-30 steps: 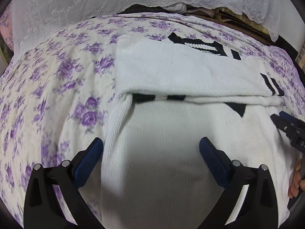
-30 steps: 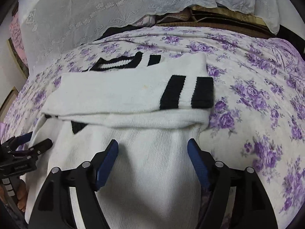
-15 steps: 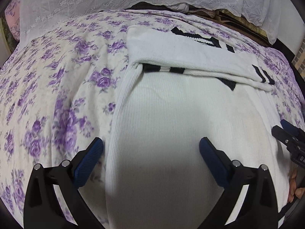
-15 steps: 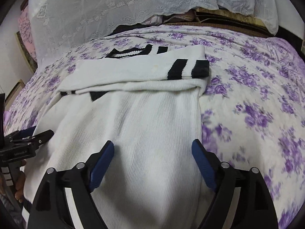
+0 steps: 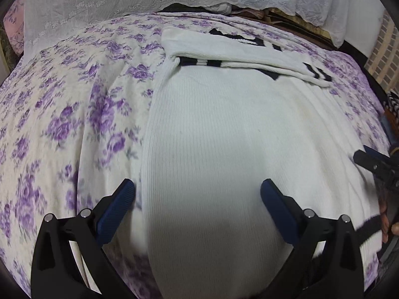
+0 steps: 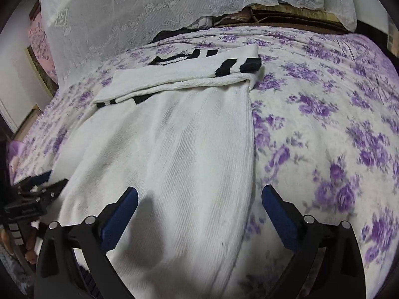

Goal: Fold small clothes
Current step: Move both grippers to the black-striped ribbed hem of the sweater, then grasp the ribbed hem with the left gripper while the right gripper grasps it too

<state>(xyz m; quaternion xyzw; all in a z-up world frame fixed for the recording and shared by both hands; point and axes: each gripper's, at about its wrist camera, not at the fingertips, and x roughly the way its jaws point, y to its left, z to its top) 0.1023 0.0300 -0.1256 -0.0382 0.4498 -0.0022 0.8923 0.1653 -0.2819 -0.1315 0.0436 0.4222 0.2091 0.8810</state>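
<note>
On a purple-flowered bedspread lies a white sweater, sleeves folded across its far end. Left gripper released above the near left edge. Right gripper, jaws just widened and holding nothing, straddles the near right edge

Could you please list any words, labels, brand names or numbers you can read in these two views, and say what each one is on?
None can be read.
The white sweater carries black knitted shapes near its folded top, but sleeves folded across them leave only fragments that spell nothing legible.
The floral bedspread and the lace cloth bear patterns only, no text.
</note>
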